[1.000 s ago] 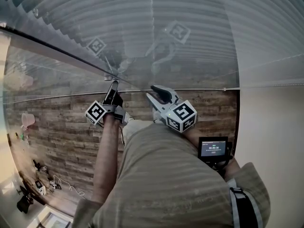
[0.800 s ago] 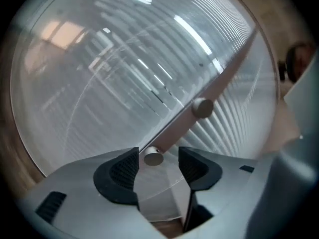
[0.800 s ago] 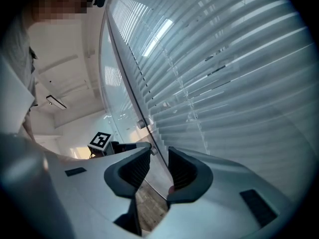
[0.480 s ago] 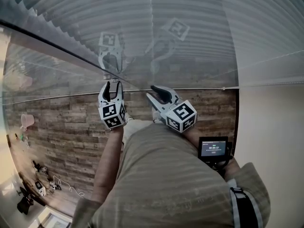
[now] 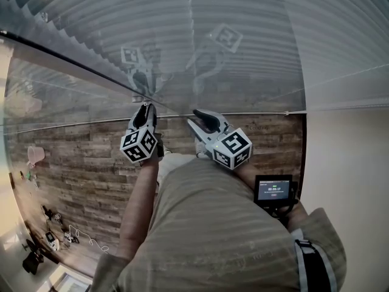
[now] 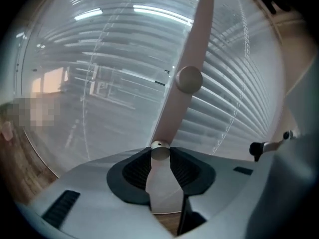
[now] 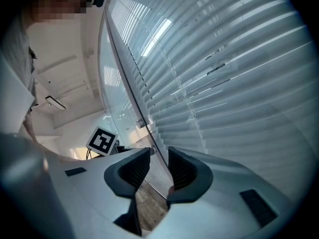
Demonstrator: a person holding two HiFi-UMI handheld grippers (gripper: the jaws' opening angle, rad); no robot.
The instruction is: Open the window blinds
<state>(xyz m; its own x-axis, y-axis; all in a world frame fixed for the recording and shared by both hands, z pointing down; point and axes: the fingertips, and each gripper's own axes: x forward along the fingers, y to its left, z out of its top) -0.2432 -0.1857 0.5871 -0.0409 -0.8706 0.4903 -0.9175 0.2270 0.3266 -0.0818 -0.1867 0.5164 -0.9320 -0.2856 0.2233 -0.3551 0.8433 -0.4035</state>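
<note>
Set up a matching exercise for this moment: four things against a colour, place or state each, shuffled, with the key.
Things:
1 right gripper
2 blind slats
3 floor
4 small screen

Descriptions:
A brown wood planks
B lit, low right in the head view
C jaws apart
D white

Pairs: 1-C, 2-D, 3-A, 4-B

We see pale grey striped blinds (image 5: 243, 35) at top, a brown plank-patterned floor (image 5: 73, 175) at left, and black-and-white markers on the grey left hand-held gripper (image 5: 144, 110) and right hand-held gripper (image 5: 199, 119).
</note>
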